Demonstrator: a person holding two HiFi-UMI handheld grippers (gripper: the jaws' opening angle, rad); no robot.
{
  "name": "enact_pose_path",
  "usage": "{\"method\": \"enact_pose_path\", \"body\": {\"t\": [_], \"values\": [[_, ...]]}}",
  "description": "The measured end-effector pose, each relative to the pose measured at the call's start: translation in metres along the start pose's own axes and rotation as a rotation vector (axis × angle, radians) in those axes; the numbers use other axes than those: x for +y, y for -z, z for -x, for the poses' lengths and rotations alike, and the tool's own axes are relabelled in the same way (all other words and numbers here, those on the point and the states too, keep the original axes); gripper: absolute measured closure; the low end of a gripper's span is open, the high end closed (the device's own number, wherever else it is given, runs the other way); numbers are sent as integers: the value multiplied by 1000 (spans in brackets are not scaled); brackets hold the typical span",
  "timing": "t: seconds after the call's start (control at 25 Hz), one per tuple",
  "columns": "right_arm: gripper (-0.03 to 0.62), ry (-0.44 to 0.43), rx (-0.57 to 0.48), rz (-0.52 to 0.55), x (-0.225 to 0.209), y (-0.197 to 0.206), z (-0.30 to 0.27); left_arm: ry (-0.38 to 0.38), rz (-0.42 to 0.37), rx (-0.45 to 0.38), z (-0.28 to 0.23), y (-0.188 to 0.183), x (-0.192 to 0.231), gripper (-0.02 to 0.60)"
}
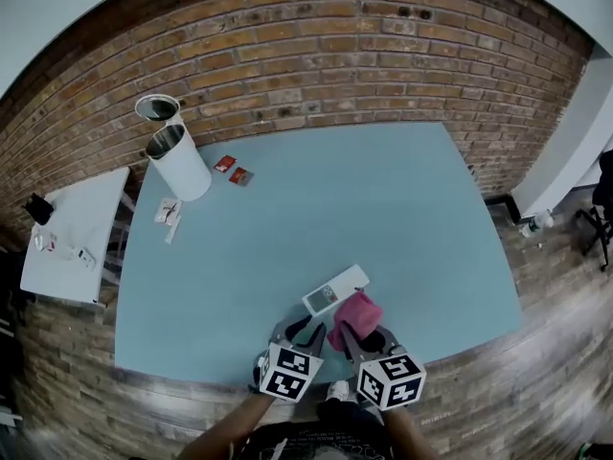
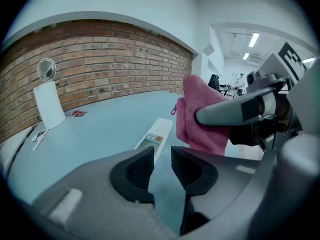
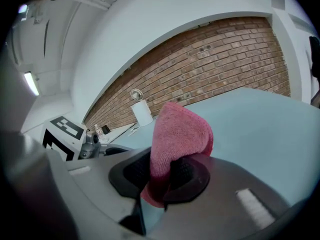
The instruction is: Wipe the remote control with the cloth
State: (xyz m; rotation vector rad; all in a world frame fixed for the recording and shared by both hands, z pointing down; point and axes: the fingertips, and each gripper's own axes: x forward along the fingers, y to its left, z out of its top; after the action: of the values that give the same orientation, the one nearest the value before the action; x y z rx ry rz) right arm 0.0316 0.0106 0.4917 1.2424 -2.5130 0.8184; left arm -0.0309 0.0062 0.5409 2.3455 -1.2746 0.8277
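Observation:
A white remote control (image 1: 336, 290) (image 2: 155, 137) lies on the blue table (image 1: 316, 218) near its front edge. My left gripper (image 1: 305, 332) (image 2: 161, 168) hovers just short of the remote's near end, jaws a little apart with nothing between them. My right gripper (image 1: 359, 338) (image 3: 162, 176) is shut on a folded pink cloth (image 1: 354, 318) (image 3: 177, 136), which sticks up out of the jaws beside the remote's right end. In the left gripper view the pink cloth (image 2: 200, 116) hangs to the right of the remote.
Two white cylinders (image 1: 177, 156) stand at the table's far left, with small red packets (image 1: 233, 170) and a paper scrap (image 1: 169, 213) near them. A white side table (image 1: 72, 233) sits to the left. A brick wall (image 1: 335, 46) runs behind.

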Motion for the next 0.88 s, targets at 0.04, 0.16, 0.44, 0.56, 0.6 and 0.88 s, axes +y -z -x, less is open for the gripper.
{"method": "enact_pose_path", "body": {"t": [0.04,0.16,0.44,0.56,0.6,0.88], "values": [[528,-15,6,1,-2,-2,-3,3,-19,16,-3,0,2,464],[528,-58,24,9,-5,-7,-12,19,-99,69,-15,1,7,417],[528,-100,72,40,-14,-11,-29,54,-263,165,-43,5,19,287],[528,-106,86,53,-14,-13,-36,85,-262,175,-52,6,24,285],[528,-105,91,55,-15,-13,-37,98,-256,171,-55,6,24,285],[528,-115,134,74,-16,-23,-57,219,-243,163,-64,5,20,283]]}}
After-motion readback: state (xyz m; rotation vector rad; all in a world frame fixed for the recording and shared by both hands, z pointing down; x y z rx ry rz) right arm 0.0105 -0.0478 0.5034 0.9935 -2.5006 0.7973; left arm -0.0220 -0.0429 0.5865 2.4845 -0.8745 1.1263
